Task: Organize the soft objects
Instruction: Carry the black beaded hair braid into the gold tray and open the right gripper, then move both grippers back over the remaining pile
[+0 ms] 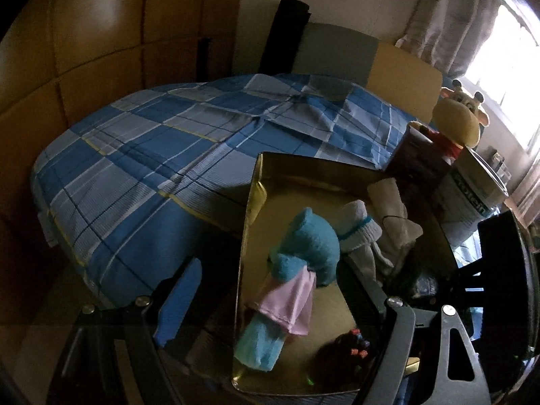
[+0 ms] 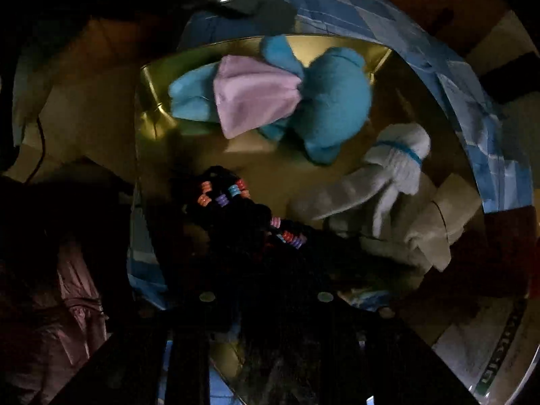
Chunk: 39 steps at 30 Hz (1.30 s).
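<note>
A gold-lined box [image 1: 256,182] fills the lower centre of your left view, beside a bed with a blue plaid cover [image 1: 162,148]. Inside lie a blue plush toy in a pink dress [image 1: 303,263], a white sock with a blue band [image 1: 357,229] and a beige cloth [image 1: 391,216]. Your left tool [image 1: 270,307] stands wide, holding nothing. In your right view, your right tool [image 2: 263,290] is dark at the bottom, narrowly parted around a black, bead-trimmed item [image 2: 236,209] over the box; whether it grips, I cannot tell.
</note>
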Each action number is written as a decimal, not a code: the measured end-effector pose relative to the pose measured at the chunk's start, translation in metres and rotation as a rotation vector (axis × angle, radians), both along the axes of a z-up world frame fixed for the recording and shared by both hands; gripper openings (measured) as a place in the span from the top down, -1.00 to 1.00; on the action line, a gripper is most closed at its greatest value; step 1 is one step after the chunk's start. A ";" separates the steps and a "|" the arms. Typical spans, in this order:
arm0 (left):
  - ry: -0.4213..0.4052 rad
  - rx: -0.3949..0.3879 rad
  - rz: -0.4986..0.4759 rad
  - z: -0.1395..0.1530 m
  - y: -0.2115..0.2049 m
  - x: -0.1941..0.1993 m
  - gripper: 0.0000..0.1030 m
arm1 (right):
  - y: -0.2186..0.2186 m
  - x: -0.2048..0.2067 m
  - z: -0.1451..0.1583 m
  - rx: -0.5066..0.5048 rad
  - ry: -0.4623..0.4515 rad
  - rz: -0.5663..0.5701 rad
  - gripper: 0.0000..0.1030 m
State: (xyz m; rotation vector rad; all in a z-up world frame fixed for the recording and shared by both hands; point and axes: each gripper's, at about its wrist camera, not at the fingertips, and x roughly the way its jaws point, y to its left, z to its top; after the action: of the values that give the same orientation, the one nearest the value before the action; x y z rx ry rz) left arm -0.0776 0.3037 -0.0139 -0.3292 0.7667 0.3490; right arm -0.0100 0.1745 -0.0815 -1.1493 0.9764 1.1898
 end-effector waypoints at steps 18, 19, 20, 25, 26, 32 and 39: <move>-0.005 0.024 -0.035 0.004 -0.020 0.002 -0.65 | -0.038 0.028 0.034 0.239 0.142 -0.277 0.03; -0.005 0.026 -0.038 0.005 -0.021 0.002 -0.65 | -0.038 0.024 0.036 0.249 0.145 -0.287 0.03; -0.004 0.028 -0.042 0.005 -0.023 0.002 -0.65 | -0.044 0.024 0.039 0.266 0.150 -0.306 0.03; -0.006 0.041 -0.071 0.007 -0.034 0.005 -0.66 | -0.072 0.028 0.051 0.341 0.153 -0.387 0.03; -0.006 0.043 -0.077 0.008 -0.037 0.006 -0.66 | -0.082 0.030 0.057 0.367 0.153 -0.417 0.03; -0.015 0.050 -0.138 0.013 -0.057 0.013 -0.66 | -0.137 0.051 0.074 0.479 0.145 -0.590 0.03; -0.041 0.035 -0.272 0.025 -0.097 0.027 -0.66 | -0.236 0.091 0.082 0.565 0.097 -0.921 0.03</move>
State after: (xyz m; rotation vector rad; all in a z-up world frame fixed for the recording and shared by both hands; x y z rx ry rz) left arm -0.0509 0.2066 0.0109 -0.1956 0.7532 0.0991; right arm 0.0809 -0.0618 0.0006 -0.1269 0.9811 0.6760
